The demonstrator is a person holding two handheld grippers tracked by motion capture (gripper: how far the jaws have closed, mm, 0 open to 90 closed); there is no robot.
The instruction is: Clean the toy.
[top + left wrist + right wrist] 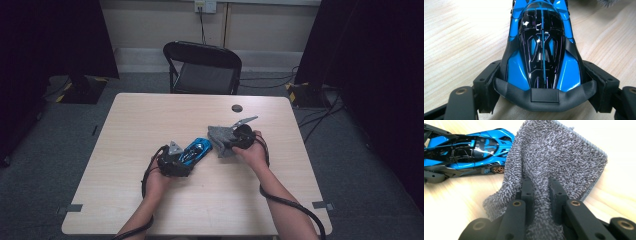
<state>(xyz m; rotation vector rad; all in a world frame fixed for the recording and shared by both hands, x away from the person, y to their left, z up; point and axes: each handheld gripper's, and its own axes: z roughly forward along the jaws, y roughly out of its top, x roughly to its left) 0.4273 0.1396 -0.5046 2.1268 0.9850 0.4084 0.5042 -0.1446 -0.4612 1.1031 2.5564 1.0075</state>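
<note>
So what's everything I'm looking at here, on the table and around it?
toy car: one, blue and black, middle of the table, its rear end between the left gripper's jaws.
cloth: one, grey, fluffy, just right of the car, pinched by the right gripper.
small disc: one, dark, near the table's far edge.
table: one, light wood.
folding chair: one, black, behind the table.
wall socket: one, pale, on the far wall, with a cable hanging down.
left gripper: one, black, closed on the car.
right gripper: one, black, shut on the cloth.
forearms: two, entering from the bottom.
</note>
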